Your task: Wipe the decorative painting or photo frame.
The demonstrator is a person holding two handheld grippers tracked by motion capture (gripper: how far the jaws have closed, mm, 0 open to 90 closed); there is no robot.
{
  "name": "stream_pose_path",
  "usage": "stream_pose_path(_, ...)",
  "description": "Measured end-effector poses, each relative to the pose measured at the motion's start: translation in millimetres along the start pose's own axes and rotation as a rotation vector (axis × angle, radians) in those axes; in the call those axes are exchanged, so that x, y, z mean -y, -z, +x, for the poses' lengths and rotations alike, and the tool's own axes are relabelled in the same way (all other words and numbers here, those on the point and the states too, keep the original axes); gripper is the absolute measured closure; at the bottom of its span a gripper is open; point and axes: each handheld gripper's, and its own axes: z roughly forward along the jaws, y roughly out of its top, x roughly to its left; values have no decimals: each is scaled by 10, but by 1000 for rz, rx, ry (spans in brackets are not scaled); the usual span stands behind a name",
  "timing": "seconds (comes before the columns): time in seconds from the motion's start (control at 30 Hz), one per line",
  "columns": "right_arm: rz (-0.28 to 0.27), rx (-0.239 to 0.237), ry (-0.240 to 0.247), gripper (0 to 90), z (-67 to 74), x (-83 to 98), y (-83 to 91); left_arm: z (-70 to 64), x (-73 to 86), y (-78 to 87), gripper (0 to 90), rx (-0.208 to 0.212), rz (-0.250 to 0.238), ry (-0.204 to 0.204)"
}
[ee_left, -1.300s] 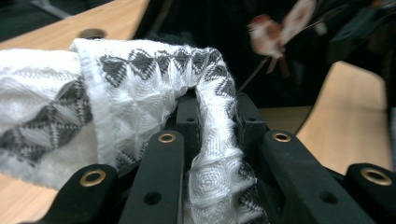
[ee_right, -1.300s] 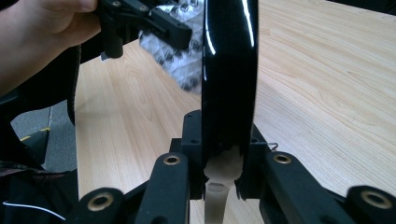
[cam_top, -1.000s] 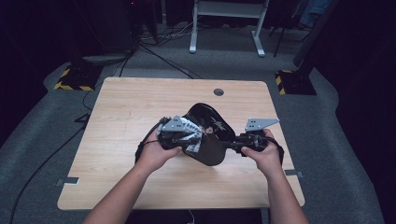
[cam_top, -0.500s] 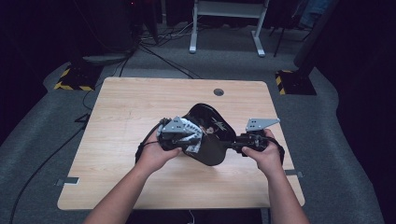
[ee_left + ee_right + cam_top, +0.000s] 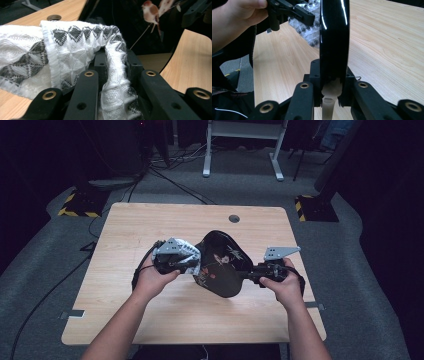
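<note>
Glossy black lacquer tray (image 5: 223,265) with a painted bird-and-branch motif, held tilted on edge above the wooden tabletop at the centre of the high view; in the right gripper view its rim stands vertical at centre frame. White cloth (image 5: 75,47) with grey diamond weave, bunched and folded, pressed against the tray's left face, at left-centre of the high view.

The cloth (image 5: 75,50) hides the tray's (image 5: 130,22) lower face.

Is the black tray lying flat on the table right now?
No, the tray is held up on edge off the table by the right tongs, which clamp its rim.
</note>
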Motion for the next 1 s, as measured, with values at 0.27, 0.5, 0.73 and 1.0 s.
stream_pose_path(0.27, -3, 0, -2, 781, 4, -2, -5, 32, 30, 18, 763, -27, 1, 8)
stream_pose_path(0.5, -3, 1, -2, 781, 8, -2, -5, -163, 1, -141, 760, 41, 19, -14)
stream_pose_path(0.73, -3, 1, 0, 783, 8, 0, -5, -392, -79, -296, 758, 104, 36, -62)
stream_pose_path(1.0, -1, 0, -3, 784, 1, 5, 1, -357, -67, -283, 763, 88, 55, -71)
